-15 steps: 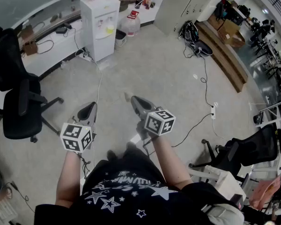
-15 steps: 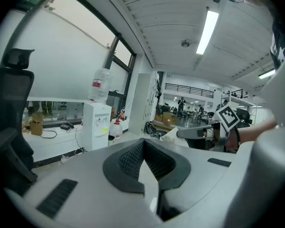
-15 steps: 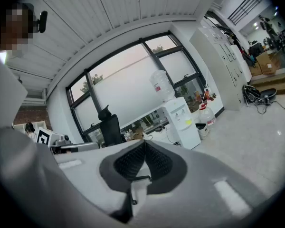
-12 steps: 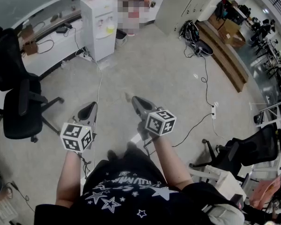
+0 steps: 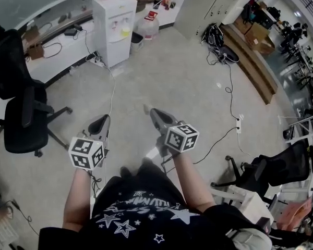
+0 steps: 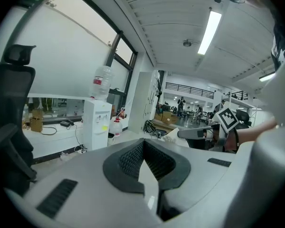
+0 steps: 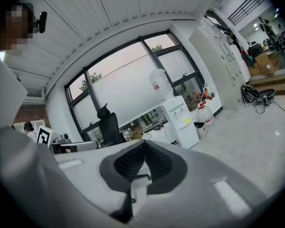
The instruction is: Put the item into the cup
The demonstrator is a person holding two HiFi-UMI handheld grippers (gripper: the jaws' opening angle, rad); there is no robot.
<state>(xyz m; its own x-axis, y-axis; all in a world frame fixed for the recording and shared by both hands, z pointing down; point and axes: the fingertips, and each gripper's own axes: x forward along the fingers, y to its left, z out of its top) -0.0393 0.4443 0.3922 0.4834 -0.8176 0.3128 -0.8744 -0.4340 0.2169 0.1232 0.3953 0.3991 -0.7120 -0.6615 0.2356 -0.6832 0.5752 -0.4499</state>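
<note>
Head view looks steeply down on a person in a black star-printed shirt (image 5: 138,212) standing on a pale grey floor (image 5: 188,82), with one tool in each hand at waist height. The left tool (image 5: 103,119) and the right tool (image 5: 148,111) are side by side and apart from each other. Both point forward, away from the body, and each carries a marker cube (image 5: 86,152) at its rear end. The right one angles slightly toward the left.

Left gripper view shows its two dark ribbed pads (image 6: 130,158) meeting at their tips, closed on nothing. Right gripper view shows the same: the pads (image 7: 128,163) are pressed together at the front and hold nothing.

No view shows a cup or an item, so I cannot tell where they lie relative to either tool, or which way they point.

Ahead of the left tool and well away from it, a white water dispenser (image 5: 113,27) stands against a worktop (image 5: 52,51) along the wall. A spare water jug (image 5: 147,27) sits on the floor just to the dispenser's right. A black office chair (image 5: 18,113) stands to the left, and cables (image 5: 227,87) trail over the floor to the right.
</note>
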